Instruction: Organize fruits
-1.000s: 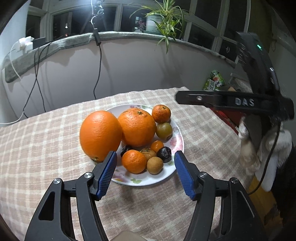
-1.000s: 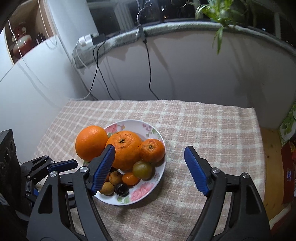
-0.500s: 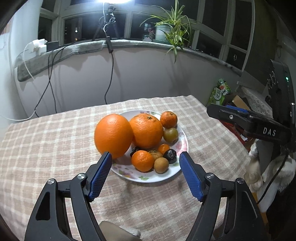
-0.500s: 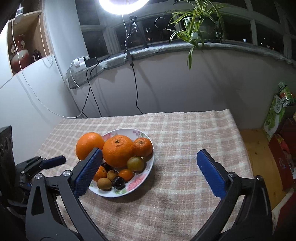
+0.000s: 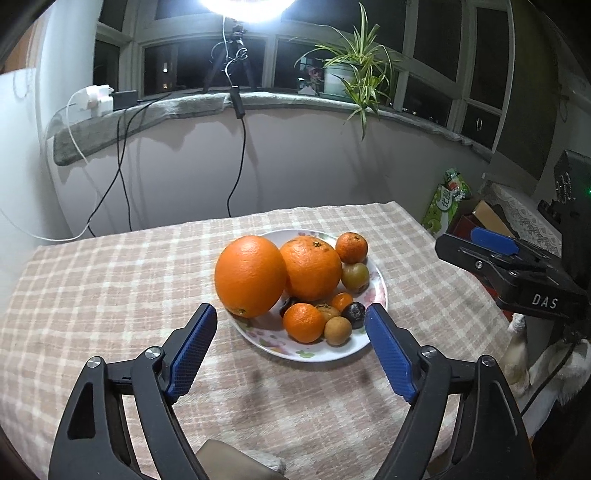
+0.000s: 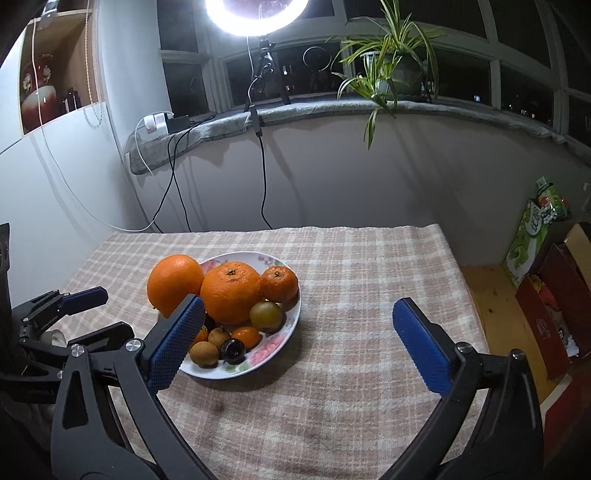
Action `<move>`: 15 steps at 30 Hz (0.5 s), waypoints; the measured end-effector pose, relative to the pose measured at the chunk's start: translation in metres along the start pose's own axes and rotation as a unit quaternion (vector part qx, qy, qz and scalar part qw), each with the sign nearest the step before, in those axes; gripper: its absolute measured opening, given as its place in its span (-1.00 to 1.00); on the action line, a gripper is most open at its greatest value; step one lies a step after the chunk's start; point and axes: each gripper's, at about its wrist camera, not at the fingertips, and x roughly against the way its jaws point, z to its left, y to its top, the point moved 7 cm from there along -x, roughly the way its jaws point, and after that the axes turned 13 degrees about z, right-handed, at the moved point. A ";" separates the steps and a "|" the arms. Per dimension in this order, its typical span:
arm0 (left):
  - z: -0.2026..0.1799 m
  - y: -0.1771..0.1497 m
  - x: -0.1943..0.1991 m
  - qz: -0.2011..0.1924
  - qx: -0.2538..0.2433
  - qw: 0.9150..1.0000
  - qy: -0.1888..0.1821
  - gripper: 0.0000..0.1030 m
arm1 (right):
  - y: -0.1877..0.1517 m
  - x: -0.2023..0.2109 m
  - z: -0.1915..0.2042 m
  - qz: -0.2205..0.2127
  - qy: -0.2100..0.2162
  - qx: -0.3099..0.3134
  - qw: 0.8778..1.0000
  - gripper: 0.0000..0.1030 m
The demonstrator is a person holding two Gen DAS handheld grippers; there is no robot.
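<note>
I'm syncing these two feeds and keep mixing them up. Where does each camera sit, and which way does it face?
Left wrist: on the left hand-held gripper, looking forward and down at the plate of fruit from its near left; its own two open blue fingers show, with the right hand-held gripper at the right edge.
Right wrist: on the right hand-held gripper, facing the windowsill, plate left of centre; its open fingers show, with the left hand-held gripper at the left edge.
Shared: plate, checked tablecloth, potted plant, ring light.
</note>
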 end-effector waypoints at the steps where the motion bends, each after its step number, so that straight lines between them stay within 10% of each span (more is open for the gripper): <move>1: 0.001 0.000 0.000 0.000 0.001 1.000 0.001 0.61 | -0.001 0.000 0.000 0.000 -0.002 0.000 1.000 1.00; 15: 0.009 -0.002 0.005 -0.007 0.008 1.000 0.003 0.61 | -0.003 0.004 0.006 -0.007 -0.022 0.011 1.000 1.00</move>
